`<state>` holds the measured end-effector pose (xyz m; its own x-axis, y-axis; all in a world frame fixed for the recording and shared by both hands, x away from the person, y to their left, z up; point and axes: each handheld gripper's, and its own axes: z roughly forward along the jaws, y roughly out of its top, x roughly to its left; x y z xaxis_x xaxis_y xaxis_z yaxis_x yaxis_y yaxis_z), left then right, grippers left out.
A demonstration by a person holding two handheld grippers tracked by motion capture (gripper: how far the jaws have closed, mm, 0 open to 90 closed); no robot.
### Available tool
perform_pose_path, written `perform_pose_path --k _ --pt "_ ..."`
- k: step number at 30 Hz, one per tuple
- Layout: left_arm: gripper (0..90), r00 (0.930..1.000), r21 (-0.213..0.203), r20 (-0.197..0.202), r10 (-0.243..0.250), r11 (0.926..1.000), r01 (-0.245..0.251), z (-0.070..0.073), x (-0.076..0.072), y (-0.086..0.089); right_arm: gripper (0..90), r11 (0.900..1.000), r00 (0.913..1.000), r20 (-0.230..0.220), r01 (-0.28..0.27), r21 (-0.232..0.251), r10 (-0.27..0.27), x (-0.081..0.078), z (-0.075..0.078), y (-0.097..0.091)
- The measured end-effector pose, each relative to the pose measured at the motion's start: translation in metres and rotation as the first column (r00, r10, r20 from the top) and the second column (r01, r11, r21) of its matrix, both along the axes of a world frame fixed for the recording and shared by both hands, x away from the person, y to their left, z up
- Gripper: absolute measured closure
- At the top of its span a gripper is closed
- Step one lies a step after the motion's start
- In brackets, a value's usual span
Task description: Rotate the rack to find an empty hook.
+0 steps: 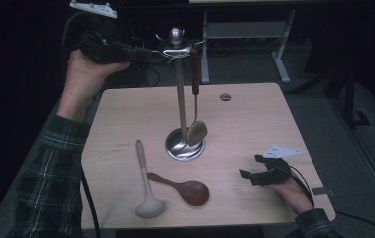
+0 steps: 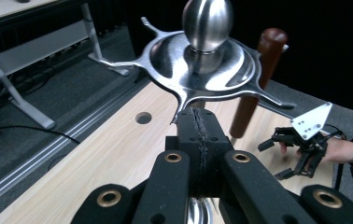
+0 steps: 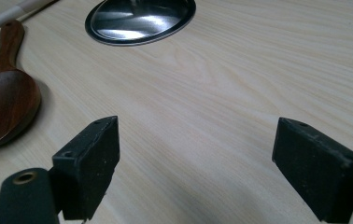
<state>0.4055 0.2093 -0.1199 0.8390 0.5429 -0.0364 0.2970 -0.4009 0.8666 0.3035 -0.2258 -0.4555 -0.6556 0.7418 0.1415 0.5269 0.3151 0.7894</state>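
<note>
A metal utensil stand (image 1: 179,99) rises from a round base (image 1: 184,148) at the table's middle, with a hooked top plate (image 2: 198,70) under a steel ball. A spoon with a brown handle (image 1: 195,74) hangs from one hook, its metal bowl near the base. My left gripper (image 1: 161,54) is held high at the stand's top, jaws shut (image 2: 199,128) just below a hook arm, nothing seen between them. A pale ladle (image 1: 146,188) and a dark wooden spoon (image 1: 185,191) lie on the table in front. My right gripper (image 1: 252,167) rests open (image 3: 198,149) at the front right.
The light wooden table (image 1: 255,124) has a round cable hole (image 1: 225,97) at the back. Behind it stand the white legs of another desk (image 1: 280,59) on a dark floor. The wooden spoon (image 3: 4,102) lies left of the right gripper's jaws.
</note>
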Motion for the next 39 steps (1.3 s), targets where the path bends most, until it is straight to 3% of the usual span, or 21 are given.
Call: perform_pose_path --k 18,25,30,34,39 --pt "89.8 0.9983 0.002 -0.004 0.059 0.9983 -0.059 0.006 0.023 -0.003 14.8 1.0000 1.0000 0.000 -0.008 -0.004 0.008 0.000 -0.001 0.000" --pt "89.8 0.9996 -0.001 -0.009 0.025 0.9997 -0.025 0.009 0.002 -0.005 14.8 1.0000 1.0000 -0.002 -0.006 -0.006 0.006 0.000 -0.001 0.000" --pt "89.8 0.9996 -0.031 -0.001 -0.028 0.9991 0.028 0.013 -0.020 -0.006 14.8 0.9999 1.0000 -0.005 -0.008 -0.007 0.008 0.000 -0.001 0.002" --pt "89.8 0.9981 -0.036 0.004 -0.061 0.9975 0.061 0.014 -0.031 -0.012 14.8 1.0000 1.0000 -0.008 -0.005 -0.007 0.005 0.000 -0.001 0.002" --pt "89.7 0.9972 -0.025 -0.005 -0.075 0.9969 0.075 0.010 -0.031 -0.020 14.8 1.0000 1.0000 -0.007 -0.005 -0.008 0.005 0.000 -0.001 0.002"
